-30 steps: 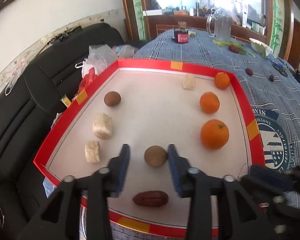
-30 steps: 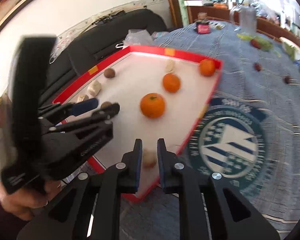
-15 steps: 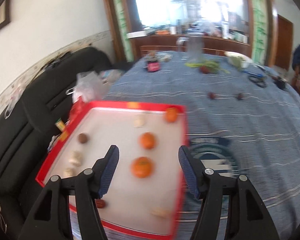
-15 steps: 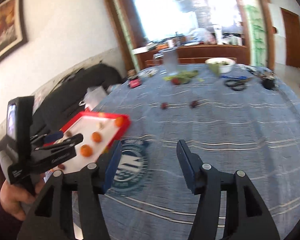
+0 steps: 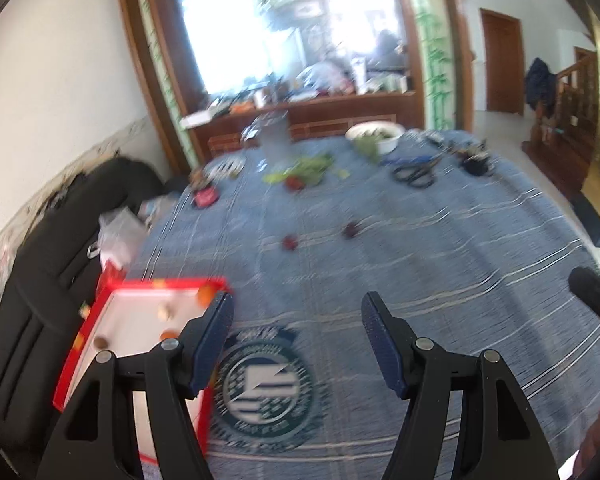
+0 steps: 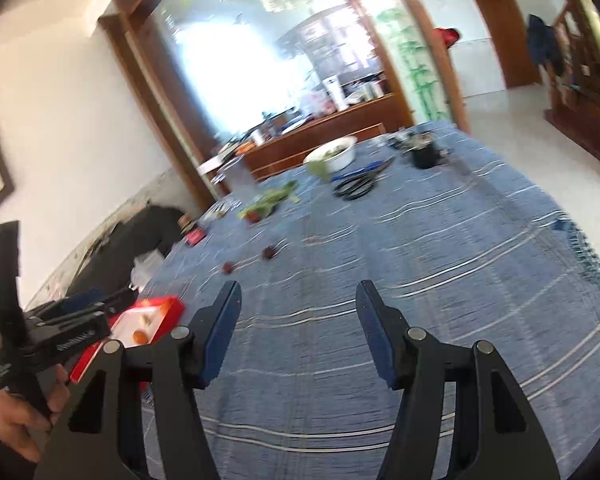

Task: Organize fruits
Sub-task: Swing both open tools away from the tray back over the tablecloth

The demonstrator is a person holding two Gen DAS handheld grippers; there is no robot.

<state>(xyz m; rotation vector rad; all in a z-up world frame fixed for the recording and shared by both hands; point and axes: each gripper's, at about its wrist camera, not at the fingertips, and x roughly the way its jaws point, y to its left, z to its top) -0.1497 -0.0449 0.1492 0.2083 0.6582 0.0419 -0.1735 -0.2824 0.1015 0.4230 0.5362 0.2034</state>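
We are holding our left gripper [image 5: 298, 330] up over the blue cloth [image 5: 440, 264], and its two fingers are standing wide apart with nothing between them. Our right gripper [image 6: 298, 320] is standing wide too, also holding nothing. From the right camera, we are seeing our left hand [image 6: 18, 412] gripping the other tool's handle. There is white writing on that tool, but it is too blurry for us to read.

The red tray [image 5: 76, 344] is sitting at the left edge of the table, beside the black sofa [image 5: 40, 280]. Small oranges [image 5: 205, 295] and some brown and pale bits are lying inside it. A round green badge [image 5: 260, 392] is printed on the cloth just beside the tray; its letters are too smeared to read. Two dark red fruits [image 5: 290, 242] are lying farther out on the cloth, well apart from the tray. Scissors [image 5: 414, 174] and a white bowl [image 5: 374, 136] are sitting near the far end.
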